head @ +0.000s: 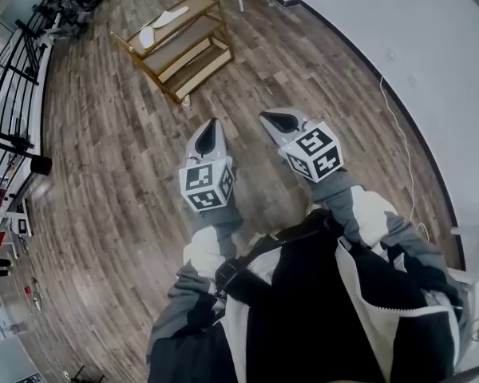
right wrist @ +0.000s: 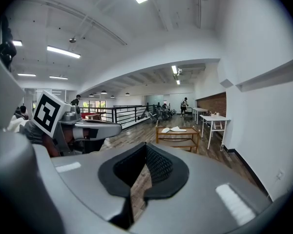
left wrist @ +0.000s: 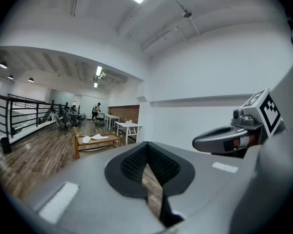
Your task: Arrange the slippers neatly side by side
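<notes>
Showing left tool (head: pixel 211 125), right tool (head: pixel 268 118) pressed together, empty; slippers (head: pixel 171 16) tiny on far rack (head: pixel 185 48).

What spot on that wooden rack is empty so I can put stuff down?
The two lower shelves of the rack look bare. Its top shelf is the crowded one: two white slippers lie there. The wood floor in front of the rack is open too.
</notes>
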Tool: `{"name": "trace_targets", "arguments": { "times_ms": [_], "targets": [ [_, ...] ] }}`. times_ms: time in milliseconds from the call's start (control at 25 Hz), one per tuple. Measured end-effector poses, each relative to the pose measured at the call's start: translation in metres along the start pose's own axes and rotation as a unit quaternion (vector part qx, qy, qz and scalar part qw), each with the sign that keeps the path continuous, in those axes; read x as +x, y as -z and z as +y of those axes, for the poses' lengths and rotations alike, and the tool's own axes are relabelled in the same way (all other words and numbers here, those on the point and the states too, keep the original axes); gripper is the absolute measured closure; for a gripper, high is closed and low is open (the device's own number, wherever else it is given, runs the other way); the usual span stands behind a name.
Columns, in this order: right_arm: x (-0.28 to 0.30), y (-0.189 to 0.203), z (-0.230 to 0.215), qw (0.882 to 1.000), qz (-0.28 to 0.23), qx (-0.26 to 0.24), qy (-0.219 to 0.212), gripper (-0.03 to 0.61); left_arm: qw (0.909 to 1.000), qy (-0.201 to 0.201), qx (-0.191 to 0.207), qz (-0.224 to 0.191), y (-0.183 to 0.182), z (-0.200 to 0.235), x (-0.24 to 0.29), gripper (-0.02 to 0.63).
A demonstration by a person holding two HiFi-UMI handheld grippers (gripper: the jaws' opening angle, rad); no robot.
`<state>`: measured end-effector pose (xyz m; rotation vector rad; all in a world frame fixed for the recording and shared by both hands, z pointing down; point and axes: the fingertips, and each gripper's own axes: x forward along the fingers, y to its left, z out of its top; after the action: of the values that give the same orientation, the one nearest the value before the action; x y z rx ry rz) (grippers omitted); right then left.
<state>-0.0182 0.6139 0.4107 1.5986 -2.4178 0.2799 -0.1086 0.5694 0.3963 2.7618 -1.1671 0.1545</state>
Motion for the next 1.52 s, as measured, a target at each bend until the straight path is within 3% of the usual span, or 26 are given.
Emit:
{"name": "trace_targets", "arguments": {
  "times_ms": [320,680,1120,1520],
  "targets": [
    [0.042,0.001,-0.020,0.999,0.006,0.001,-0.032,0.572,0.9995,-0.025,-0.014,0.008,0.007,0.020,0.032,0.612],
    [0.110,-0.039,-0.087,0.997,-0.007,-0.025,-0.075,0.572,0.9957,-0.091,-0.016,0.006,-0.014,0.060,0.098,0.611],
    [0.164,-0.071,-0.201,0.994,-0.020,-0.037,-0.096,0.572,0.9937,-0.112,-0.013,-0.002,-0.042,0.065,0.220,0.611],
    [0.195,-0.076,-0.247,0.991,-0.021,-0.032,-0.131,0.572,0.9905,-0.136,-0.019,0.011,-0.040,0.083,0.271,0.612]
  ]
}}
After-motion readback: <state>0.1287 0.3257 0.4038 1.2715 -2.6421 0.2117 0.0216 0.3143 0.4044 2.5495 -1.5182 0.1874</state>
